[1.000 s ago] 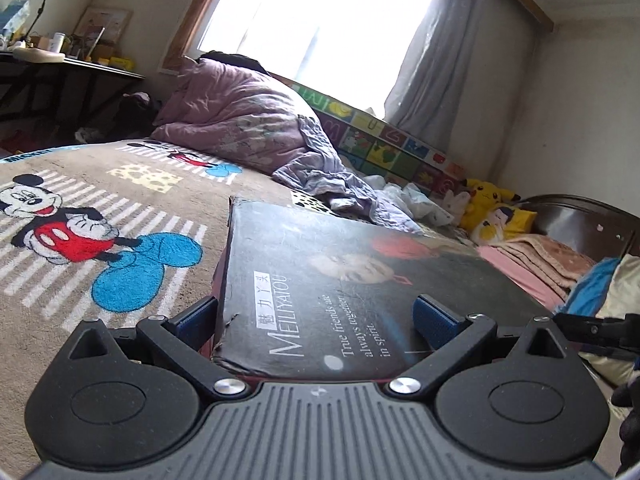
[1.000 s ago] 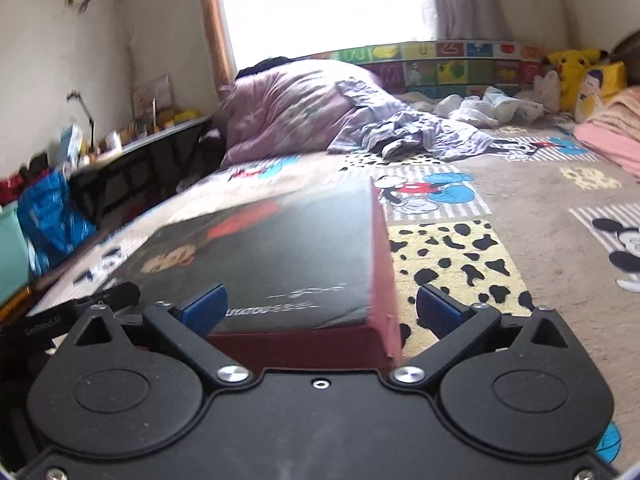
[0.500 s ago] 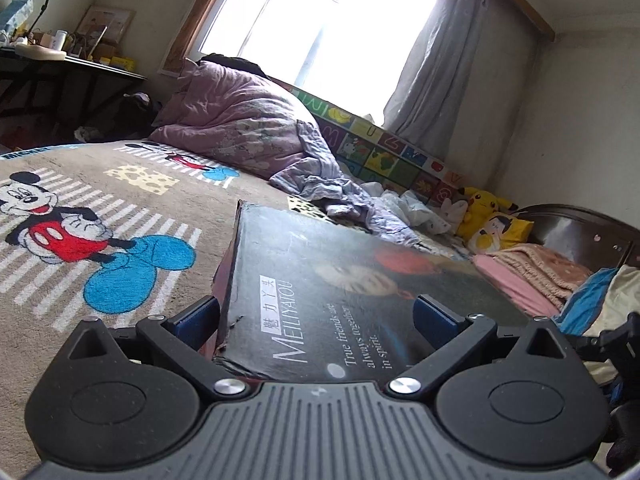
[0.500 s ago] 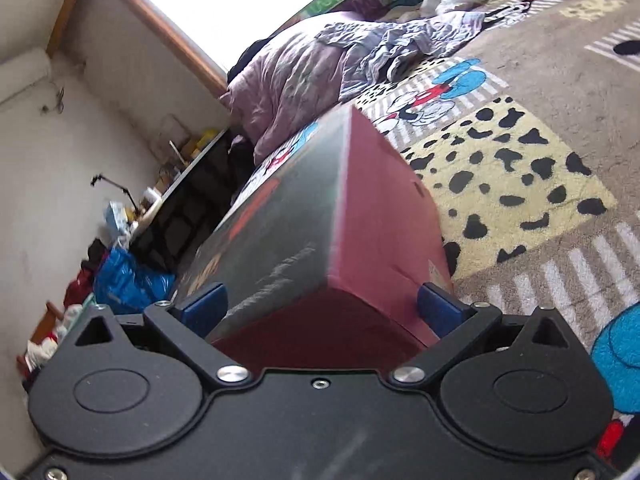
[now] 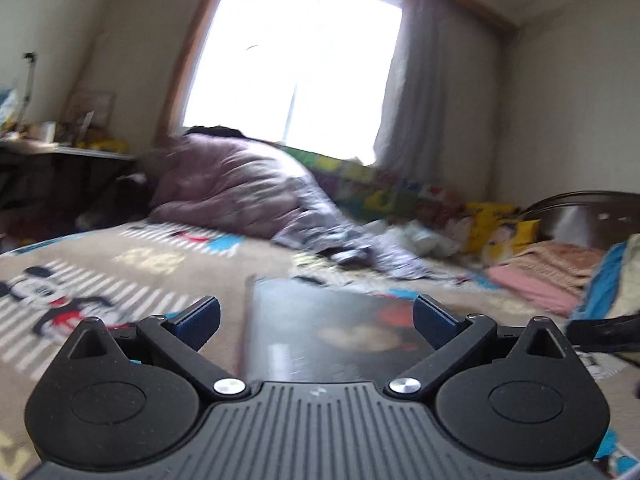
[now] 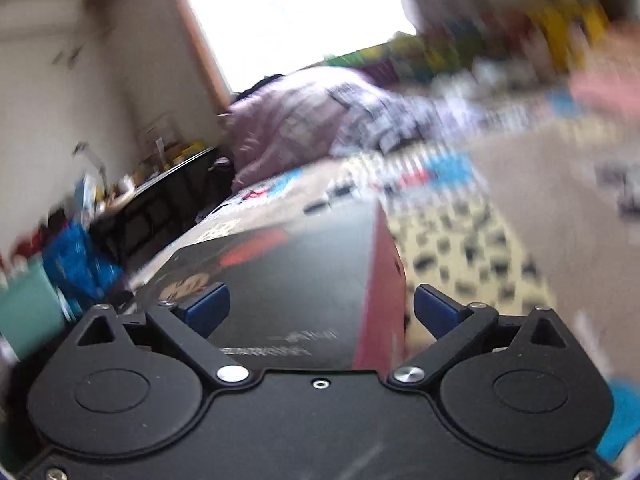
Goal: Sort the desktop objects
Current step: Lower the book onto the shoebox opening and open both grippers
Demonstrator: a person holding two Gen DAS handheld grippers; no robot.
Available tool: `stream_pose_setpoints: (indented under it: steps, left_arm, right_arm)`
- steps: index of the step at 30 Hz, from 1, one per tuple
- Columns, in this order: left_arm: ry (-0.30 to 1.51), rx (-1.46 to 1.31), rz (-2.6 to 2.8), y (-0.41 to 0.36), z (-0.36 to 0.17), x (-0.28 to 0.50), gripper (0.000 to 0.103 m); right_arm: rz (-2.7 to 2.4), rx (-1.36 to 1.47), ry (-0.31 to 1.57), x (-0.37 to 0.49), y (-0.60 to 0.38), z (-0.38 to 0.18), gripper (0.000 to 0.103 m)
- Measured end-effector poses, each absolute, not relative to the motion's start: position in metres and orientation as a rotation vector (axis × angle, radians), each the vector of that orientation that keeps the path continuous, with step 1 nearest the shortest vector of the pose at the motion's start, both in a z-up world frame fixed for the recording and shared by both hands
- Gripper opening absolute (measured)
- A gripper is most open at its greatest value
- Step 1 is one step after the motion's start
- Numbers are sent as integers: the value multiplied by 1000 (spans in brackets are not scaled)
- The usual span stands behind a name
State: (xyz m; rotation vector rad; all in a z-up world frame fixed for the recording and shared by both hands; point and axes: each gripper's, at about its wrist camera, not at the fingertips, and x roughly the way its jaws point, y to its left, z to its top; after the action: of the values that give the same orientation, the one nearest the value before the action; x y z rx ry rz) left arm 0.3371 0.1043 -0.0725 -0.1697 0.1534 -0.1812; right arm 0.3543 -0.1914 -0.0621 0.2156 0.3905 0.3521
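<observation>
Two grippers face one flat rectangular box with a dark printed lid and dark red sides (image 5: 320,340), which lies on a beige cartoon-print bed cover (image 5: 100,276). In the left wrist view the left gripper (image 5: 316,314) stands wide, its blue-padded fingers spread apart over the near end of the box lid; the left pad (image 5: 200,316) sits off the box's left edge over the cover, and the right pad (image 5: 434,318) is above the lid's right part. Whether the pads touch the box cannot be told. In the right wrist view the right gripper (image 6: 320,310) is also spread wide across the box (image 6: 288,280): one pad (image 6: 206,308) is over the dark lid and the other (image 6: 436,312) sits beside the red side wall, over a yellow patch with black spots (image 6: 460,248). Contact here is unclear too, as both views are blurred.

Further back on the bed lies a bunched pale purple quilt (image 5: 232,196), below a bright window (image 5: 292,60) with a grey curtain (image 5: 408,92). A dark bench (image 6: 160,196) carrying small cluttered items stands at the left wall.
</observation>
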Motion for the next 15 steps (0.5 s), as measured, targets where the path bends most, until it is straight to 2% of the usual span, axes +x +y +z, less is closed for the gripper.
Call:
stream_pose_setpoints:
  steps: [8,15]
  left_arm:
    - [305,49,-260,61,-90,351,103]
    - [358,38,-214,61,-83,360,103]
  right_arm:
    - [396,75,434,378,-163,-72,101]
    - [391,-16,476,379,-155,-70,102]
